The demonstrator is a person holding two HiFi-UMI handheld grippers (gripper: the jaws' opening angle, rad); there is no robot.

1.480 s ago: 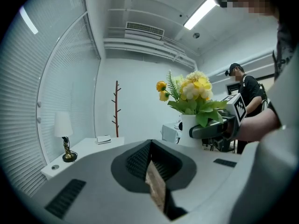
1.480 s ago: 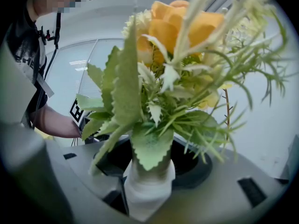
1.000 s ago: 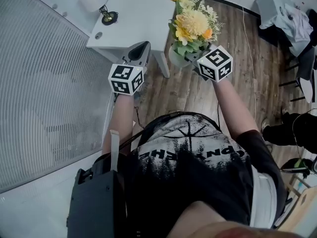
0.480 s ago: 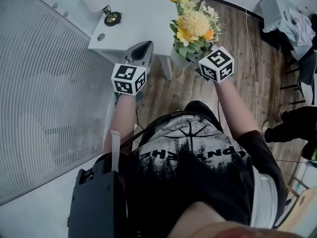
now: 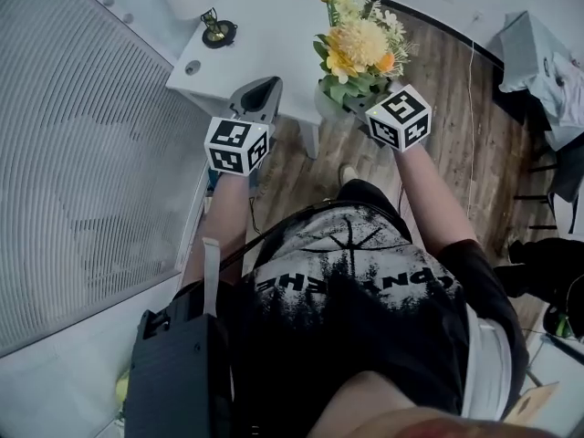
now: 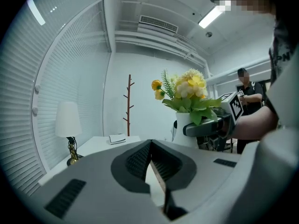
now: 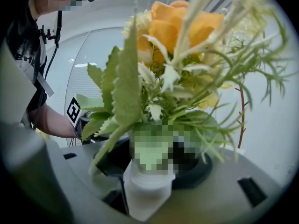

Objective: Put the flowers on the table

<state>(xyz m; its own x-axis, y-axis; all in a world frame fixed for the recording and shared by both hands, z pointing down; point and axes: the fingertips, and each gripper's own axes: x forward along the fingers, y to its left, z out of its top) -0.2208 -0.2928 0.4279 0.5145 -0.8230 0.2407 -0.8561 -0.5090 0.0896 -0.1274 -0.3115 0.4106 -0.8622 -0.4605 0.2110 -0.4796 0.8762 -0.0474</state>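
Jaws: left gripper [image 6: 150, 149] pressed together on nothing; right gripper [image 7: 148, 174] clamped round the white round vase [image 7: 146, 189] of yellow and orange flowers with green leaves [image 5: 358, 47].

Detail: the bunch is held at upper centre of the head view, over the brown wooden plank floor [image 5: 447, 126], just beside the near corner of the white rectangular table [image 5: 265, 39]. On the table, toward the upper left: a small lamp with a dark twisted stand [image 5: 217, 31] and a white booklet [image 6: 117, 138]. A thin brown branch-shaped stand [image 6: 129, 104] rises behind the table; white slatted blinds [image 5: 82, 172] fill the left. Leaves crowd most of the right gripper view.
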